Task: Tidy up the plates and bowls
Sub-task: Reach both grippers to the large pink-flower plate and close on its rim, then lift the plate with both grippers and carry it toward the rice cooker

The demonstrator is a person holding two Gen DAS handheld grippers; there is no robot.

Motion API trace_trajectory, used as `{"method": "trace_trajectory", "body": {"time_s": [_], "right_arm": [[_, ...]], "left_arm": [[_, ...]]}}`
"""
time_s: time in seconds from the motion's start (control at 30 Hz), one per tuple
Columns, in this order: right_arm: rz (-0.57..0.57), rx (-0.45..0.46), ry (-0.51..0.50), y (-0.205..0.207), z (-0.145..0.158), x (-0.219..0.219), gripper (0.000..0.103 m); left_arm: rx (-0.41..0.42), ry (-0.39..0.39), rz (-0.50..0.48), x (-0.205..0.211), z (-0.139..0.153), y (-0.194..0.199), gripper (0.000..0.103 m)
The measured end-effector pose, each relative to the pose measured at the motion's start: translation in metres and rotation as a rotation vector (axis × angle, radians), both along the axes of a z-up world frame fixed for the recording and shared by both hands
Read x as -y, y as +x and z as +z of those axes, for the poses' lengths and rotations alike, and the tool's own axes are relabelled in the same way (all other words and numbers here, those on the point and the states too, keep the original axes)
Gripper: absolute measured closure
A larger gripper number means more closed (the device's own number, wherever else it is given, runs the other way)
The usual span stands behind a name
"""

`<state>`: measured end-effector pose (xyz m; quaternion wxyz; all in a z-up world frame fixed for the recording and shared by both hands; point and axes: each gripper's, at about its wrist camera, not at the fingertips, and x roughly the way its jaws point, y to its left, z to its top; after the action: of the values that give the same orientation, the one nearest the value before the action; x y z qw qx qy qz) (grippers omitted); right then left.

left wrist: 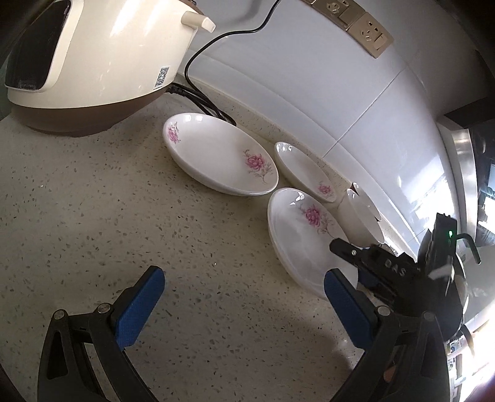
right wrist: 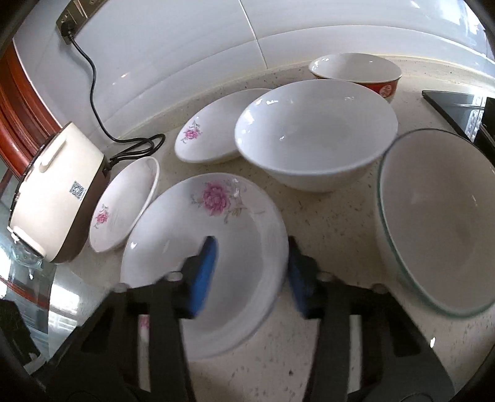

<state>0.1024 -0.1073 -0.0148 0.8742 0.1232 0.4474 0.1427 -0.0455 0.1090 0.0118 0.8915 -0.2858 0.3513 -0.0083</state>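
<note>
Three white plates with pink flowers lie on the speckled counter. The near plate looks like a stack of two. My right gripper is open, its jaws astride this stack's right rim; it also shows in the left wrist view. A second plate lies by the rice cooker, a third by the wall. A white bowl, a red-sided bowl and a green-rimmed bowl stand to the right. My left gripper is open and empty over bare counter.
A cream rice cooker stands at the left, its black cord trailing to a wall socket. A tiled wall backs the counter. A black cooktop lies at the far right.
</note>
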Motion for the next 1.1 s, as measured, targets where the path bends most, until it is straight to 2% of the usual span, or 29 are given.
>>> {"method": "trace_trajectory", "body": {"time_s": [0.17,0.2,0.27,0.4,0.53,0.63,0.73,0.83,0.9,0.93,0.97,1.0,1.1], "right_arm": [[0.056,-0.010,0.126,0.002,-0.005,0.010,0.067],[0.070,-0.022,0.132,0.004,-0.005,0.011,0.070],[0.085,-0.018,0.114,0.002,-0.005,0.013,0.076],[0.105,0.014,0.048,-0.005,-0.002,0.005,0.076],[0.118,0.033,0.003,-0.007,-0.001,0.003,0.076],[0.123,0.035,-0.002,-0.009,-0.001,0.005,0.076],[0.121,0.034,-0.002,-0.009,-0.001,0.005,0.078],[0.116,0.034,-0.007,-0.008,-0.001,0.004,0.079],[0.109,0.033,-0.008,-0.008,-0.001,0.005,0.080],[0.106,0.032,-0.006,-0.007,-0.001,0.006,0.082],[0.105,0.030,-0.004,-0.007,-0.001,0.007,0.082],[0.107,0.030,-0.003,-0.008,-0.001,0.007,0.083],[0.117,0.030,-0.002,-0.008,-0.001,0.006,0.084]], "left_arm": [[-0.014,0.029,-0.005,0.005,-0.001,0.003,0.000],[-0.016,0.033,-0.006,0.006,-0.001,0.003,0.000],[-0.021,0.045,-0.006,0.008,-0.001,0.004,0.000],[-0.052,0.085,-0.017,0.014,0.001,0.010,0.000],[-0.114,0.136,-0.022,0.023,0.003,0.036,0.000],[-0.146,0.114,0.003,0.025,0.004,0.057,0.013],[-0.162,0.112,0.034,0.026,0.005,0.073,0.031],[-0.172,0.134,0.023,0.035,0.003,0.079,0.060],[-0.173,0.182,0.009,0.044,0.003,0.079,0.071],[-0.173,0.242,0.012,0.051,0.003,0.077,0.073],[-0.173,0.274,0.014,0.051,0.002,0.076,0.078],[-0.163,0.295,0.013,0.053,0.002,0.074,0.079],[-0.146,0.290,0.008,0.049,0.002,0.069,0.081]]}}
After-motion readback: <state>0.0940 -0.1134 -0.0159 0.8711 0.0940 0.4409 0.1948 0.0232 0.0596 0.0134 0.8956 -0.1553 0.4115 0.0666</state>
